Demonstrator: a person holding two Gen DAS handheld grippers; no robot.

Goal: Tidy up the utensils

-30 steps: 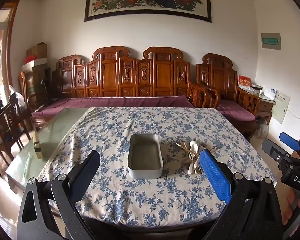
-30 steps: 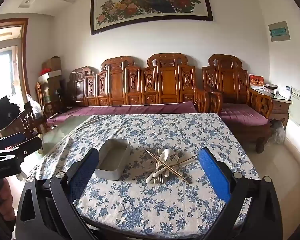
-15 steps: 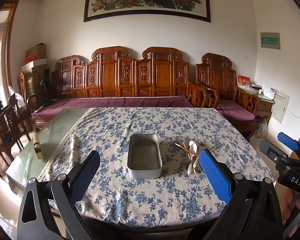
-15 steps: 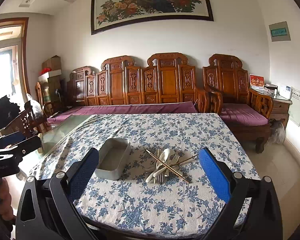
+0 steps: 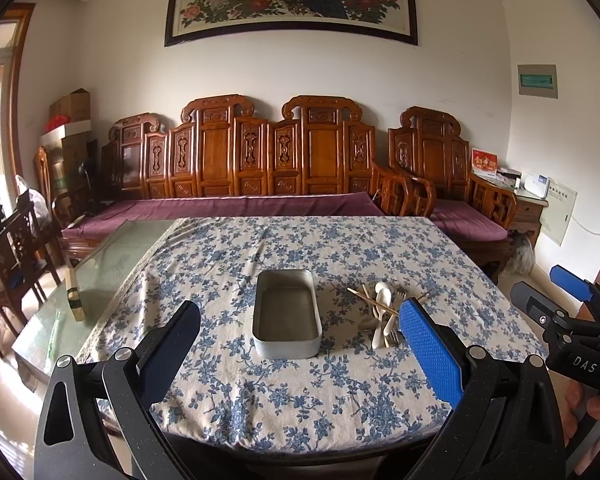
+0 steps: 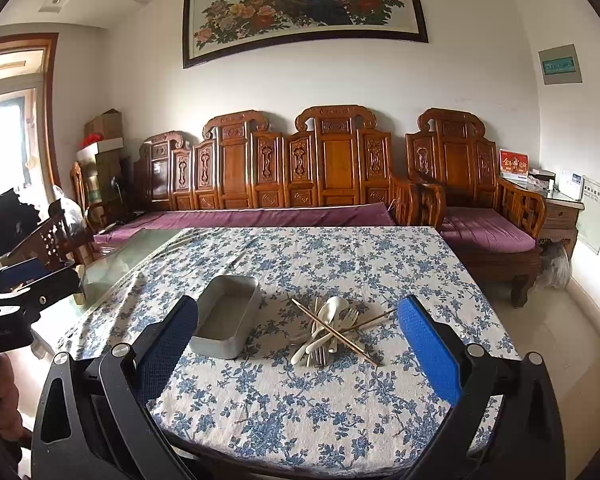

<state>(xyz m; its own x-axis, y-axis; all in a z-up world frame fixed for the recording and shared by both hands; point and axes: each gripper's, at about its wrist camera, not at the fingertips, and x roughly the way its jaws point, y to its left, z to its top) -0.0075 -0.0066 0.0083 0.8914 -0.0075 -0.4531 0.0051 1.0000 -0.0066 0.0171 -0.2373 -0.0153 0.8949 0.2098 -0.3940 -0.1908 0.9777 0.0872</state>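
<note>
Little has changed since earlier: left gripper (image 5: 300, 344) and right gripper (image 6: 298, 342) both spread wide, empty, near table's (image 5: 292, 408) front edge. Tin (image 5: 287, 314) mid-table; utensils (image 6: 332, 332) piled beside. Only right view shows crossed chopsticks (image 6: 340, 338) clearly.

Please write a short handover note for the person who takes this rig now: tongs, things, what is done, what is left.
Left tongs: open, empty, short of the table.
Right tongs: open, empty.
Metal tin: on the flowered tablecloth, nothing in it.
Utensil pile: spoons, forks and crossed chopsticks, just right of the tin.
Done: nothing.
Left: move every utensil into the tin.
</note>
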